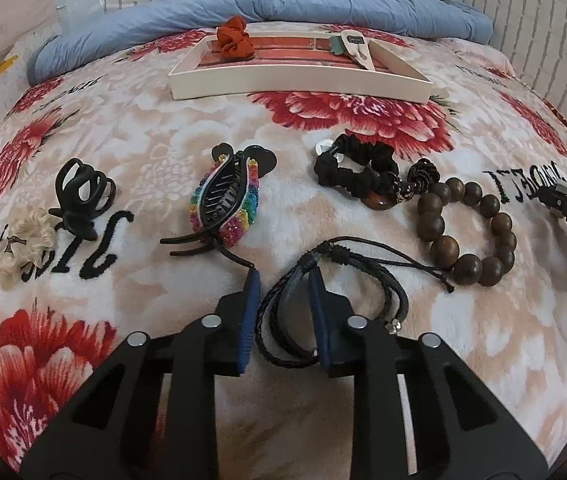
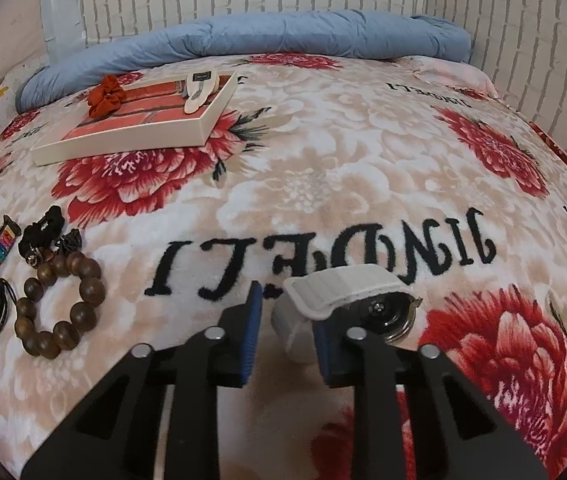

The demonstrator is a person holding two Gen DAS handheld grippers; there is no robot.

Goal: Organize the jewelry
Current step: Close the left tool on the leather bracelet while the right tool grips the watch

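On plush blanket: braided leather bracelet

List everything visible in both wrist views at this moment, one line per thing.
tray: 1, cream, far on blanket
orange scrunchie: 1, on tray's left end
cream clip: 1, in tray's right end
black claw clip: 1, left
beige scrunchie: 1, beside it
rainbow claw clip: 1, centre
black scrunchie: 1, right of centre
wooden bead bracelet: 1, brown, right
leather bracelet: 1, black, between left gripper fingers
watch: 1, white band, at right gripper
blue duvet: 1, by wall
left gripper: open
right gripper: open
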